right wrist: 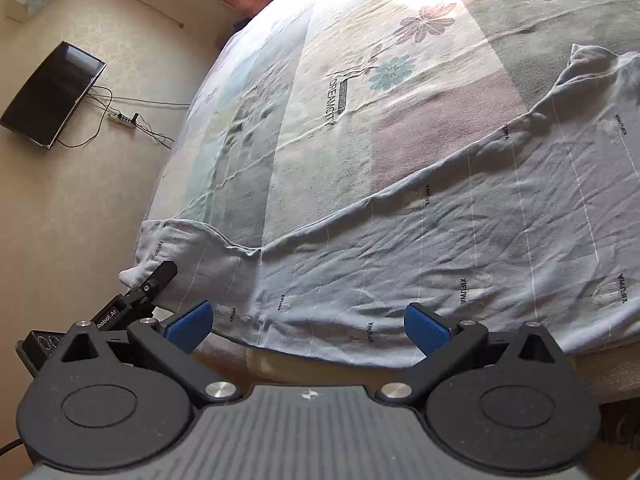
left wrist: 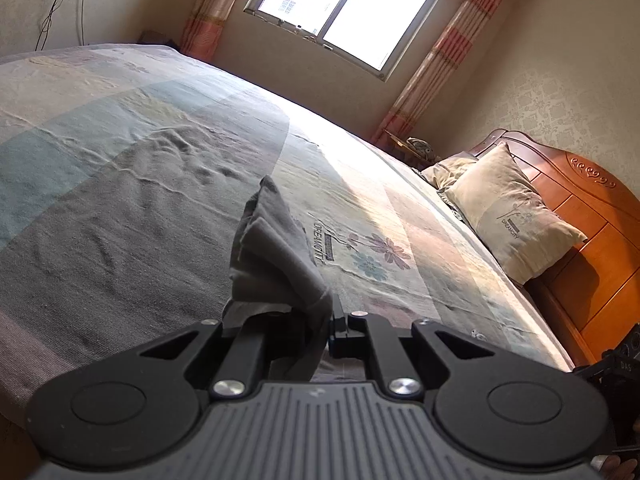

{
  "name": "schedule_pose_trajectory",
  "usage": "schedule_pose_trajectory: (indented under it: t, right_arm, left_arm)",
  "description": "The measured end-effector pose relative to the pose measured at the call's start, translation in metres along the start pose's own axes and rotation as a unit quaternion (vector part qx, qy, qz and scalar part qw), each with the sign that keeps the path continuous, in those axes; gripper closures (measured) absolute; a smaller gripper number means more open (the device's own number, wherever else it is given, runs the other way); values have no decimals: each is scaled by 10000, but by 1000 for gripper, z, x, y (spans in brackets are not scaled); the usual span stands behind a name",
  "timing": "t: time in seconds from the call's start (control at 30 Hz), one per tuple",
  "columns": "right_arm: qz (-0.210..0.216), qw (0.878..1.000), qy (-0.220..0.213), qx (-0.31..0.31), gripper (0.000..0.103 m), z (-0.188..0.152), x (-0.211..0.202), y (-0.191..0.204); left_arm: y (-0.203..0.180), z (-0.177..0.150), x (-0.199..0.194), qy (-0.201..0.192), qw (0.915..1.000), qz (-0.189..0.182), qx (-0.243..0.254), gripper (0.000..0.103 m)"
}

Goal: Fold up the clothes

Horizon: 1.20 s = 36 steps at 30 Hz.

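**Left clamped on shirt sleeve, right wide open over hem**

Left gripper [left wrist: 320, 320]: jaws clenched on a bunched fold of the light grey-blue cotton shirt [right wrist: 460, 240]. In left wrist view the cloth stands up in a dark grey peak from between the fingers, lifted clear of the bed sheet. In right wrist view I see the same gripper [right wrist: 160, 272] at the near-left corner of the bed, pinching the sleeve end; white cuff sticks out just past it.

Right gripper [right wrist: 308, 326]: jaws released, blue pads [right wrist: 426, 330] spread wide, nothing between them. It hangs over the shirt's near hem at the near edge of the bed; contact w/ cloth – can't tell.

Shirt: spread mostly flat, wrinkled, along the near edge of the bed, thin white vertical lines + small "XIFUWA" prints. Far end rises to a crumpled point toward the right side of the bed. Hem hangs slightly over the near edge.

Bed: pastel patchwork sheet [left wrist: 140, 140] w/ flower print and "DREAMCITY" text, mid-bed, well clear of the shirt. Strong sun patch across the far half.

Beige pillow [left wrist: 508, 212] leans on the orange-brown wooden headboard [left wrist: 592, 216] at the head end. Window [left wrist: 352, 4] w/ pink striped curtains [left wrist: 444, 60] beyond the far edge. Black curved monitor [right wrist: 52, 94] and white power strip [right wrist: 122, 118] on the wall past the foot end.
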State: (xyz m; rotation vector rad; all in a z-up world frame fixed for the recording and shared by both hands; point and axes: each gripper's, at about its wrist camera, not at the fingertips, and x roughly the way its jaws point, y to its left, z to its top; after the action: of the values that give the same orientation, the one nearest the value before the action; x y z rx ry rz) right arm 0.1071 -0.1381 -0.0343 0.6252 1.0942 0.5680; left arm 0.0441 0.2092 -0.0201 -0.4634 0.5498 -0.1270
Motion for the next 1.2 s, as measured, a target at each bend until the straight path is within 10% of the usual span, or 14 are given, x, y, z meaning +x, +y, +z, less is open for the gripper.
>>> schedule_pose_trajectory:
  t: [1.03, 1.2]
  right_arm:
    - [56, 9987, -283, 431, 0, -2, -33, -42]
    - [-17, 9983, -338, 482, 0, -2, -35, -44]
  left_arm:
    - [-68, -74, 78, 1300, 9744, 437, 1781, 92]
    - [-72, -79, 76, 1445, 9681, 228, 2036, 62]
